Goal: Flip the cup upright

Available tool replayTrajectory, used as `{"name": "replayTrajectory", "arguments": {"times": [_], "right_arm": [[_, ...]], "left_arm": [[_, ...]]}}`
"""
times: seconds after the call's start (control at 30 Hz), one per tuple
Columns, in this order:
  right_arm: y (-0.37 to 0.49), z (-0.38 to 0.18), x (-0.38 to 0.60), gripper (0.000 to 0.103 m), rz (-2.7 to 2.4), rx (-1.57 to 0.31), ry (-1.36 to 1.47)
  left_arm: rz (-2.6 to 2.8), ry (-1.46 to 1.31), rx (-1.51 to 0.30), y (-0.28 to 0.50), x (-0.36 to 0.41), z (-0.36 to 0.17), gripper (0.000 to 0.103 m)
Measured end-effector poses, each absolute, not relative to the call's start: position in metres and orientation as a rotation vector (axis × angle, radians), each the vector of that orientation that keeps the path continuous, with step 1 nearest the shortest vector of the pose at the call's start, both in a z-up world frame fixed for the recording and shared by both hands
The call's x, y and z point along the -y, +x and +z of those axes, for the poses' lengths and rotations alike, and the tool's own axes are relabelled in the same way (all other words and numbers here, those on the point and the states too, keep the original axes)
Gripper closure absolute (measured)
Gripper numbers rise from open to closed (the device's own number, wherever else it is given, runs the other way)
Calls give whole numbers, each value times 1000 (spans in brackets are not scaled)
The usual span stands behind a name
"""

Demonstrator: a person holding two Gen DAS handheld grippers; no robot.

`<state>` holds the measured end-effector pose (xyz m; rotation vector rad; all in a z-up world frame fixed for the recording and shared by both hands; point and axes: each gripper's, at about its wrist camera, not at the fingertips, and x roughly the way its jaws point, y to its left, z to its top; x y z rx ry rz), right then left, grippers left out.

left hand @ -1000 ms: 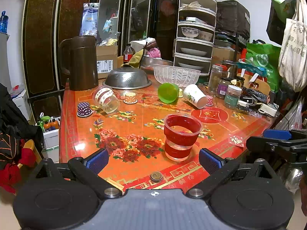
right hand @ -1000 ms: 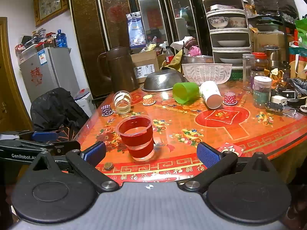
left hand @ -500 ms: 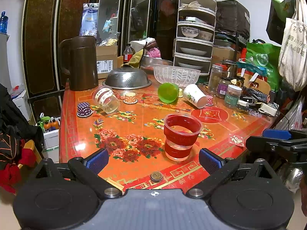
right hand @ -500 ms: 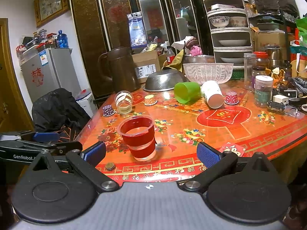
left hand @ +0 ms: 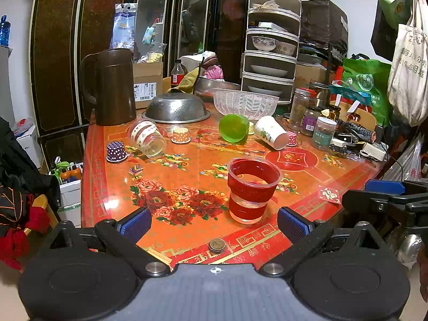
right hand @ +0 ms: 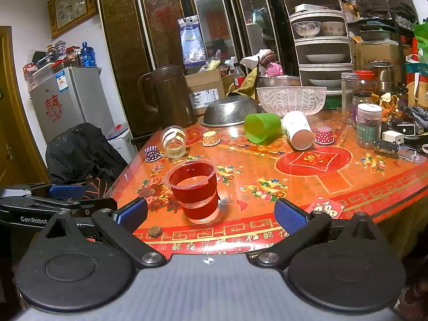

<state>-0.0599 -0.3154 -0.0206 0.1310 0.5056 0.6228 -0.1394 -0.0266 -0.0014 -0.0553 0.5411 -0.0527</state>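
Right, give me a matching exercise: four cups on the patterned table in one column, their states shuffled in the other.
1. red-banded clear cup
2. green plastic cup
3. white paper cup
4. clear cup with printed band

A. on its side, touching the green one
B. upright, nearest the grippers
C. on its side, near the brown jug
D. on its side, base towards the left camera

1-B, 2-D, 3-A, 4-C

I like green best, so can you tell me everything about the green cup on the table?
The green cup looks like smooth, shiny plastic, bright lime all over, with no handle or pattern showing. It lies tipped on its side on the orange flowered table, not upright. The left camera sees its round flat bottom. It rests just left of a fallen white paper cup, in front of the clear basket. Neither gripper touches it.
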Motion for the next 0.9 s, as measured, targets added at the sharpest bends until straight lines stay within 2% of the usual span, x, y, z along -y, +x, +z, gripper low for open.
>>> {"name": "replayTrajectory", "arguments": {"times": [0.9], "right_arm": [[-61, -24, 313, 1, 631, -513, 135]], "left_arm": [[-47, -56, -529, -139, 27, -5, 2]]}}
